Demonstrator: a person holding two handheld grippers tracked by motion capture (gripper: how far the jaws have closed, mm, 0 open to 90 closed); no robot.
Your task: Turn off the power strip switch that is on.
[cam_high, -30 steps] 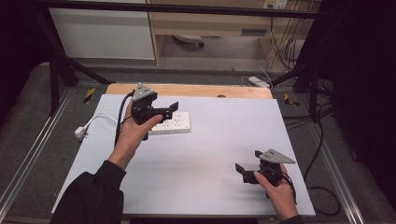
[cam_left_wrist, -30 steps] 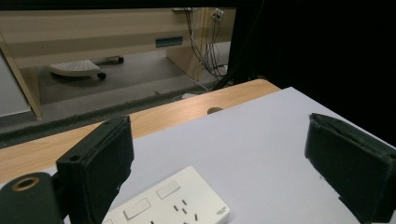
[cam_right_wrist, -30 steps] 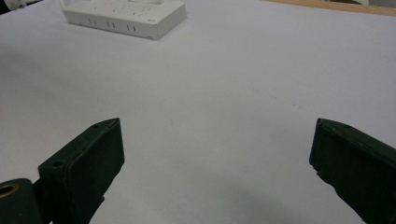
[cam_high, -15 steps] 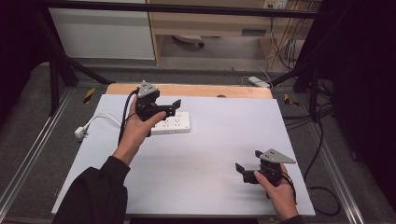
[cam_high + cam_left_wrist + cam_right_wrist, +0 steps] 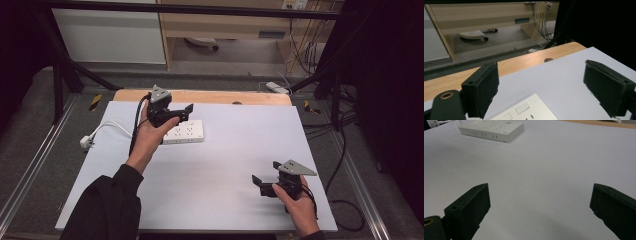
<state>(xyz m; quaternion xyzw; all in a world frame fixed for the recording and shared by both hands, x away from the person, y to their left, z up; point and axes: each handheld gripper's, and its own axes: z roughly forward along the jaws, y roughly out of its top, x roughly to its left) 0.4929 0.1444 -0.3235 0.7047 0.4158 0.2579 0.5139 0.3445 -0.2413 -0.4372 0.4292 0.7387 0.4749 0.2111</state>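
A white-topped table (image 5: 210, 165) with a bare wood strip along its far edge stands on grey carpet (image 5: 30, 145), with metal rails (image 5: 25, 172) running along both sides. Black frame bars (image 5: 65, 75) cross overhead and slant down at the left and right. Beyond the table a light wood cabinet (image 5: 225, 22) stands beside a white panel (image 5: 107, 35), and a wheeled white base (image 5: 474, 34) sits under the cabinet. Cables (image 5: 300, 42) hang at the right, where the room falls into darkness.
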